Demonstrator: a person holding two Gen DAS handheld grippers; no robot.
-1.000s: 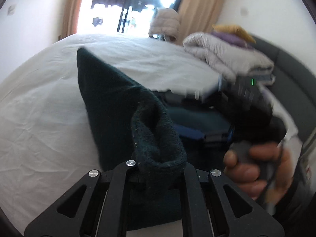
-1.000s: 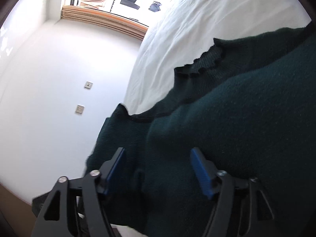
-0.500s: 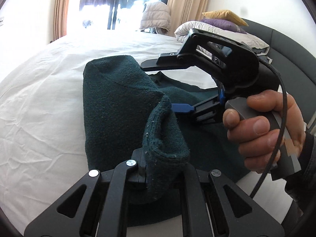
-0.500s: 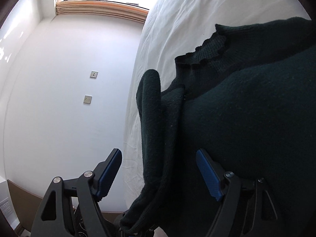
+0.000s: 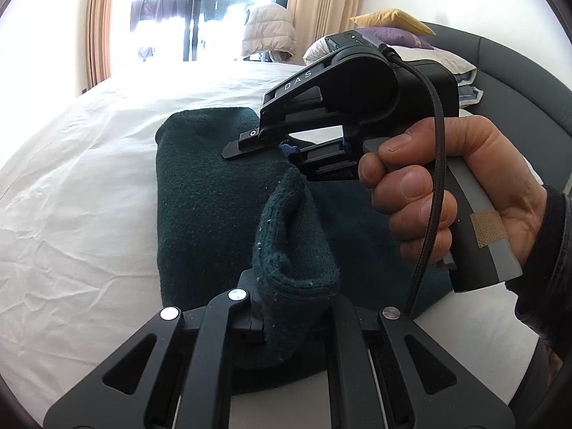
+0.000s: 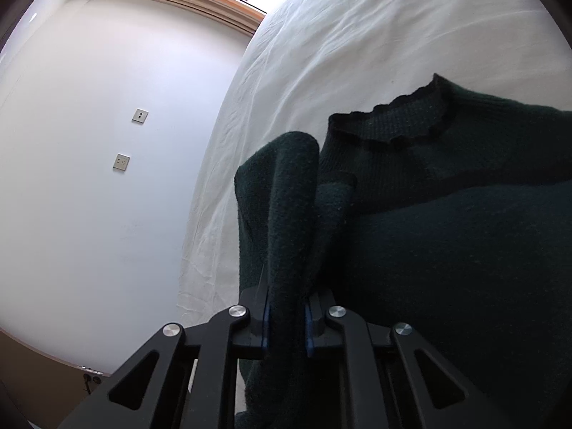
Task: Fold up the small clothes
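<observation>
Dark green knit sweater (image 5: 214, 207) lies on the white bed (image 5: 71, 214), partly folded, near the bed's near edge. In the left wrist view its long axis runs from near to far, away from the camera toward the window. In the right wrist view the scalloped collar (image 6: 404, 121) sits at the far end, opening toward open sheet.

Left gripper (image 5: 286, 318): fingers closed tight on a thick roll of knit, most likely a cuff or a doubled edge; the fabric bulges up above the fingers and hides the pads.

Right gripper (image 6: 286, 318): fingers have just been closing, and a raised ridge of the sweater stands between the blue pads (image 6: 265, 316), pinched on both sides. In the left wrist view this gripper reaches in from the right over the sweater's far part, with the person's hand (image 5: 464, 193) around the grey handle and a black cable running down across it.

Judgement: two separate pinches on one garment, one near and one farther along, probably serve to lift one edge evenly and carry it across as a straight fold, so the soft knit does not sag between the holds. Thick fabric should bunch rather than slip.

Pillows (image 5: 393, 32) and bedding are piled at the far right, well apart from the sweater.
</observation>
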